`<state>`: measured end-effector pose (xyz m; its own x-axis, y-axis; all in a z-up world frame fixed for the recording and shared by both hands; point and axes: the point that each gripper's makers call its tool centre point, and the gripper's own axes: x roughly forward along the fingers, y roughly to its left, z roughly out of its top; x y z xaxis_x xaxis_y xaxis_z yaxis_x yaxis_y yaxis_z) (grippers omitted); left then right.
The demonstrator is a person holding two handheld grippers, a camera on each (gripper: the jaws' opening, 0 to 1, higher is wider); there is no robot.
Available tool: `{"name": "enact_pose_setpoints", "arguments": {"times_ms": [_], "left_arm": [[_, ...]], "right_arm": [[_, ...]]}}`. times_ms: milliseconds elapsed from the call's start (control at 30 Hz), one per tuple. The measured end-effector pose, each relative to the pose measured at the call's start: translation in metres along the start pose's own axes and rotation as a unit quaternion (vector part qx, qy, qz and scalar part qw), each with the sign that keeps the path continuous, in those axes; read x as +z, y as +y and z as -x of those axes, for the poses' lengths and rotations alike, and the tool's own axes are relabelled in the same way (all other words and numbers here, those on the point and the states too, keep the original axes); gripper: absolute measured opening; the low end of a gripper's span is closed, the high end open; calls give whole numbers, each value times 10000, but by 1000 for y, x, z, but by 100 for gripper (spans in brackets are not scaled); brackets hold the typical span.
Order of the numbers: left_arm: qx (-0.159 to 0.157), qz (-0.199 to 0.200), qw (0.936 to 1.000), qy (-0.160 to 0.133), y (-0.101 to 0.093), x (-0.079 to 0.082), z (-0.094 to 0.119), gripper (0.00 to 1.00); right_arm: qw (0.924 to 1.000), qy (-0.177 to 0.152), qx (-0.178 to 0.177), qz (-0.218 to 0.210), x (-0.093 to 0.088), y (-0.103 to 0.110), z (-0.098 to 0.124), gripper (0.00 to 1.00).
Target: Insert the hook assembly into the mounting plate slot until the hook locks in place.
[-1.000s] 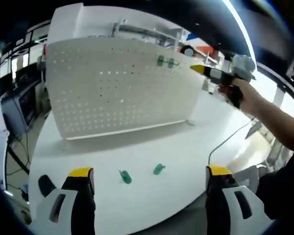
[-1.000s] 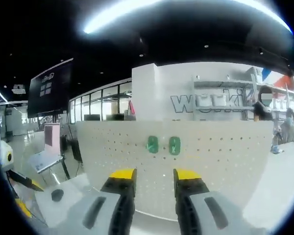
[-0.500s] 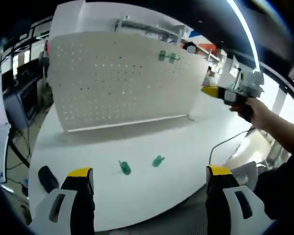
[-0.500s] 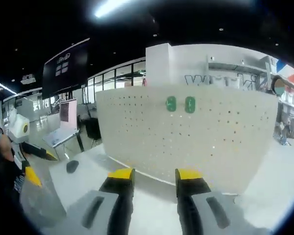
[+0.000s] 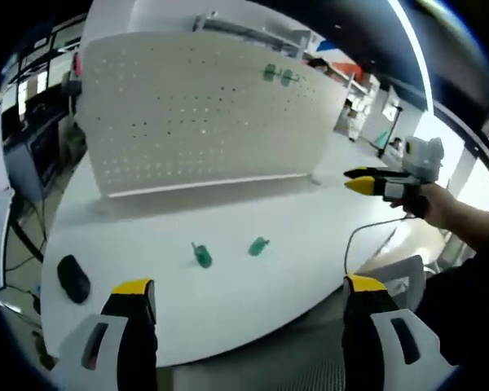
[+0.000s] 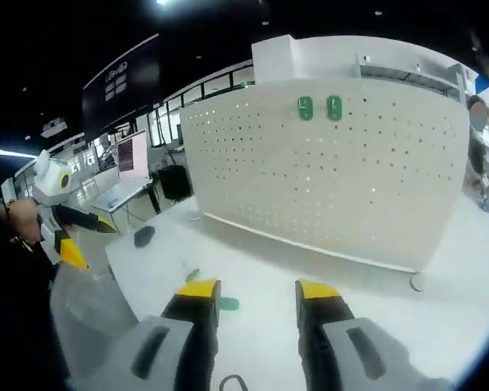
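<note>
A white pegboard mounting plate (image 5: 204, 114) stands upright on the white table (image 5: 293, 269). Two green hooks (image 5: 278, 76) sit side by side in its upper holes, also seen as the green hooks (image 6: 319, 107) high on the board (image 6: 350, 179). Two more green hook assemblies lie loose on the table, one (image 5: 201, 255) left of the other (image 5: 258, 245); one of these hooks (image 6: 228, 304) shows just past my right jaws. My left gripper (image 5: 248, 285) is wide open and holds nothing. My right gripper (image 6: 255, 290) is open by a narrow gap, with nothing in it.
A black mouse (image 5: 73, 278) lies at the table's left end. A thin cable (image 5: 363, 236) runs over the right edge, near a grey chair (image 5: 403, 281). A hand holds the right gripper (image 5: 367, 179) above that edge. Office desks and monitors (image 6: 130, 163) stand behind.
The right gripper has drawn back from the pegboard and come lower, towards the table's right edge. Both views have tilted down over the table. The loose hooks lie where they were.
</note>
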<state>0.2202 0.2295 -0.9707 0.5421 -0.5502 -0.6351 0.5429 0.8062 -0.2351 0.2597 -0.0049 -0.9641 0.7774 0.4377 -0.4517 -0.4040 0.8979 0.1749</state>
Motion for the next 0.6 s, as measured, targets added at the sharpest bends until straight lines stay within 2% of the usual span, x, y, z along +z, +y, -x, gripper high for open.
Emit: {"name": "enact_pose_setpoints", "arguments": {"times_ms": [67, 133, 300, 400, 500, 600], "left_arm": [[-57, -6, 9999, 92, -1, -4, -1, 97], [-80, -79, 9997, 203, -1, -9, -2, 98], [-79, -145, 9993, 345, -1, -16, -1, 98], [-124, -178, 9986, 486, -3, -23, -1, 99], [-135, -209, 9981, 560, -4, -27, -1, 99], [-158, -185, 9978, 613, -5, -31, -1, 99]], "right_arm": [[9995, 51, 30, -322, -8, 1, 1, 35], [9998, 48, -68, -168, -13, -1, 2, 36], [9994, 277, 69, -204, -31, 8, 4, 37], [9990, 424, 100, -7, -40, 12, 8, 37], [9977, 643, 164, -158, -56, 12, 10, 38], [9965, 808, 200, -82, -66, 14, 14, 39]]}}
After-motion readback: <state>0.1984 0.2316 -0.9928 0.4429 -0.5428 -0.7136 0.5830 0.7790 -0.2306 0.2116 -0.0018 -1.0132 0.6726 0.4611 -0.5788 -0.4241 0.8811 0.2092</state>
